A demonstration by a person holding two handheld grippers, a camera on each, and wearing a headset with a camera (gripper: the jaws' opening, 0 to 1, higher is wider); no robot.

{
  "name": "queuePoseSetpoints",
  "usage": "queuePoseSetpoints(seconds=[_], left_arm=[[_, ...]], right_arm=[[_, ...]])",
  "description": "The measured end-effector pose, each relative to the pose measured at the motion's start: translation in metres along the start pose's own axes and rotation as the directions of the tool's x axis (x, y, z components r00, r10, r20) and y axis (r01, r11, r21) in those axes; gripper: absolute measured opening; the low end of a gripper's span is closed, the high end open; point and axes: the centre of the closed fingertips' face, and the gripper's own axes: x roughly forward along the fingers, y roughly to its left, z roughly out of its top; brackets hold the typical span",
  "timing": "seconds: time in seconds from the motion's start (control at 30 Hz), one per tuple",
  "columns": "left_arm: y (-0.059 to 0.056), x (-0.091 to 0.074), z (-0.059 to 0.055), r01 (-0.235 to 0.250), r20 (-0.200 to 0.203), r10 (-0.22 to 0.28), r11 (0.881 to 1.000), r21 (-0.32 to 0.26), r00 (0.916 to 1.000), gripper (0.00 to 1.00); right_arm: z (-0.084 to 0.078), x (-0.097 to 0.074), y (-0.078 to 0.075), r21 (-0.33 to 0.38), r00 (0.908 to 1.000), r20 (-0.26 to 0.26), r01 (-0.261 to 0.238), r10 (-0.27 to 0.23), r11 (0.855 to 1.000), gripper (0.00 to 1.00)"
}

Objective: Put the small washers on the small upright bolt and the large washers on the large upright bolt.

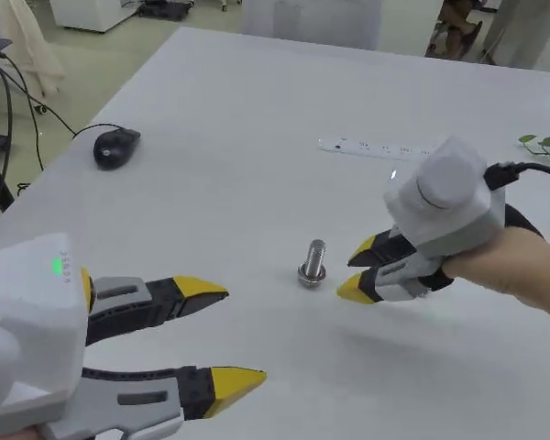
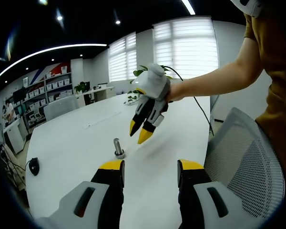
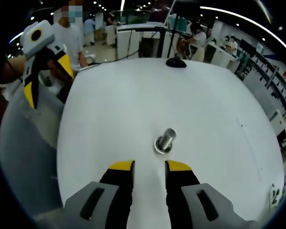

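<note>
At centre of the white table (image 1: 257,137) stands an upright threaded steel bolt (image 1: 313,263), ringed at its foot. The right tool (image 1: 350,273) waits just beside it, parted and empty. The left tool (image 1: 243,332) is likewise released. The bolt is judged rigid, slippery and easily toppled; grip its shank.

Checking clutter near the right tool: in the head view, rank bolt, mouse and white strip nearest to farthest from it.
1. The bolt, upright just ahead of the right tool.
2. The white strip, farther back on the table.
3. The mouse, far left near the edge.
</note>
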Motion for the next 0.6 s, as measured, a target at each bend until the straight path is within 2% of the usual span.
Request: queuePoseSetpoints(seconds=[0.03, 0.07, 0.1, 0.17, 0.23, 0.3, 0.37, 0.43, 0.5, 0.53, 0.57, 0.6], left_arm=[[-0.001, 0.000, 0.001, 0.003, 0.001, -0.003, 1.000, -0.001, 1.0000, 0.43], [-0.002, 0.000, 0.001, 0.003, -0.001, -0.003, 1.000, 0.001, 1.0000, 0.43], [-0.003, 0.000, 0.000, 0.003, -0.006, -0.003, 1.000, 0.006, 1.0000, 0.43], [-0.004, 0.000, 0.001, 0.003, -0.004, -0.003, 1.000, 0.006, 1.0000, 0.43], [-0.005, 0.000, 0.002, -0.003, 0.002, 0.003, 1.000, 0.000, 1.0000, 0.43], [-0.006, 0.000, 0.003, -0.008, 0.009, 0.008, 1.000, -0.007, 0.9999, 0.43], [-0.008, 0.000, 0.006, -0.007, 0.028, 0.008, 1.000, -0.030, 0.9996, 0.43], [-0.011, 0.000, 0.009, -0.003, 0.046, 0.005, 0.999, -0.045, 0.9989, 0.43], [-0.013, 0.000, 0.010, 0.002, 0.053, 0.001, 0.999, -0.054, 0.9986, 0.43], [-0.016, 0.001, 0.012, 0.011, 0.063, -0.007, 0.998, -0.064, 0.9980, 0.43], [-0.018, 0.000, 0.013, 0.013, 0.072, -0.008, 0.998, -0.067, 0.9974, 0.43], [-0.019, 0.000, 0.014, 0.017, 0.074, -0.011, 0.997, -0.075, 0.9972, 0.43]], right_arm=[[0.006, -0.003, 0.005, -0.009, 0.9983, 0.059, 0.000, 0.000, 1.000, 0.26], [0.004, -0.006, 0.007, 0.026, 0.9983, 0.057, 0.006, -0.008, 1.000, 0.26], [0.001, -0.009, 0.011, 0.014, 0.9977, 0.066, 0.013, -0.014, 1.000, 0.26], [0.007, -0.015, 0.017, -0.012, 0.9900, 0.138, 0.034, -0.032, 0.999, 0.26], [0.010, -0.021, 0.028, 0.025, 0.9818, 0.189, 0.007, -0.011, 1.000, 0.26], [0.012, -0.030, 0.036, 0.019, 0.9677, 0.250, 0.027, -0.030, 0.999, 0.26], [0.011, -0.035, 0.046, 0.028, 0.9604, 0.278, 0.003, -0.011, 1.000, 0.26], [0.010, -0.042, 0.052, 0.058, 0.9491, 0.314, 0.003, -0.021, 0.998, 0.26], [0.009, -0.048, 0.063, 0.079, 0.9351, 0.354, -0.038, 0.008, 0.996, 0.27], [0.007, -0.052, 0.068, 0.114, 0.9239, 0.383, -0.055, 0.007, 0.992, 0.27], [0.004, -0.056, 0.071, 0.127, 0.9170, 0.399, -0.058, 0.003, 0.990, 0.27], [0.001, -0.060, 0.079, 0.144, 0.9046, 0.426, -0.079, 0.010, 0.986, 0.27]])
